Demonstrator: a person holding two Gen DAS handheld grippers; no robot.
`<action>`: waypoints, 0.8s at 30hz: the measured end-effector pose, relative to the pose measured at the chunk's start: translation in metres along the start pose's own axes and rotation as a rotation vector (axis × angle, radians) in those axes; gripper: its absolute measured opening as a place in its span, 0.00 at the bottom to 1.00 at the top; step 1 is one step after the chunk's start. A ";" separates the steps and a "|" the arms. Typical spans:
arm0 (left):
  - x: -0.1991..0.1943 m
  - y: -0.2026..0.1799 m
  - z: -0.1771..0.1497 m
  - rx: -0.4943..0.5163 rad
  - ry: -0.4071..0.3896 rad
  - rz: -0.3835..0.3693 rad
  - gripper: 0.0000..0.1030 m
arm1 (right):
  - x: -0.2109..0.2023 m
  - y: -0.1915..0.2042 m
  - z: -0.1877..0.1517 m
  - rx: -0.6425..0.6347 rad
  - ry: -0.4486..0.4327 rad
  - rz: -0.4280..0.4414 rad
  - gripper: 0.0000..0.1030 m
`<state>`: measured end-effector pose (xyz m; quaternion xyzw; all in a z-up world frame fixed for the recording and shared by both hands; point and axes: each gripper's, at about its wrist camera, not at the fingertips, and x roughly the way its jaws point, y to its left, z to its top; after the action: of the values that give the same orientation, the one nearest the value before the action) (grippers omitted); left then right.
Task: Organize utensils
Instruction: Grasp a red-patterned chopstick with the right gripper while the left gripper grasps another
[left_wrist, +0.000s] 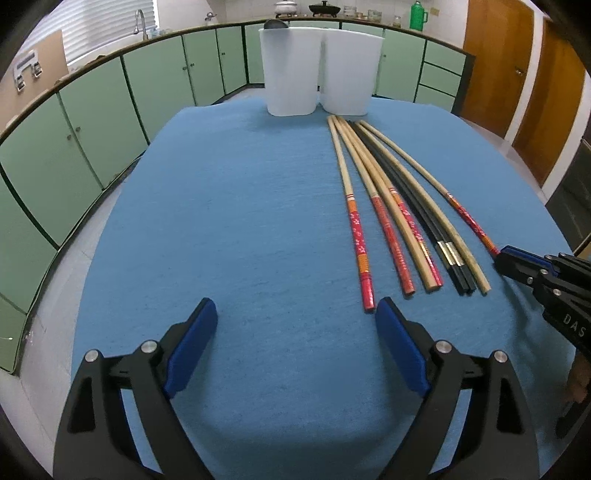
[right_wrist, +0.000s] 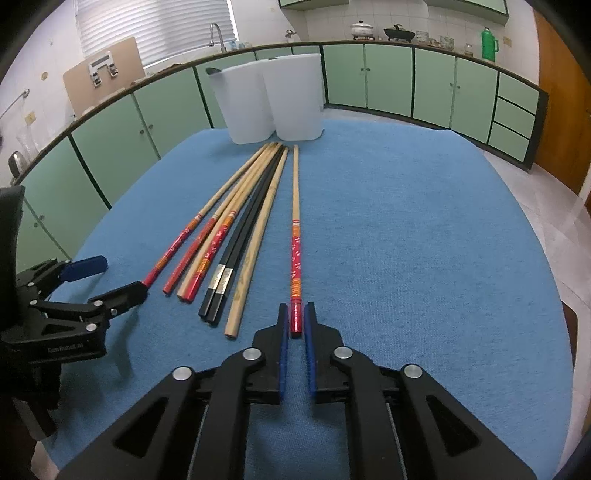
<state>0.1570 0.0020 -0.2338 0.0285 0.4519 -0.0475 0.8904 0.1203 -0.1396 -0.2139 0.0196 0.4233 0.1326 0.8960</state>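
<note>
On blue cloth (right_wrist: 406, 221), right gripper (right_wrist: 295, 321) around chopstick (right_wrist: 295, 236).

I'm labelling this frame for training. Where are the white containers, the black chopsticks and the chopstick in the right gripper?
White containers (right_wrist: 291, 96): right wrist view, right container's front wall.
Black chopsticks (right_wrist: 221, 280): right wrist view, silver band.
Gripped chopstick (right_wrist: 295, 254): right wrist view, red patterned section.

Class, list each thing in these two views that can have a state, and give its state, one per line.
Left gripper: jaws open, empty.
Right gripper: jaws shut on the red-handled chopstick.
Other chopsticks: lying loose on the blue cloth.
White holders: upright, side by side.
</note>
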 end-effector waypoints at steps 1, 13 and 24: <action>0.000 -0.001 -0.001 0.001 0.000 -0.006 0.83 | -0.001 0.000 -0.001 -0.003 0.000 0.001 0.10; 0.004 -0.018 0.005 0.029 -0.037 -0.034 0.40 | 0.002 -0.002 0.000 0.010 0.004 0.022 0.10; 0.003 -0.031 0.004 0.035 -0.045 -0.059 0.05 | 0.003 0.002 0.004 0.010 -0.001 0.020 0.06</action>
<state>0.1582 -0.0295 -0.2343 0.0297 0.4315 -0.0825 0.8979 0.1245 -0.1369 -0.2136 0.0283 0.4235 0.1394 0.8947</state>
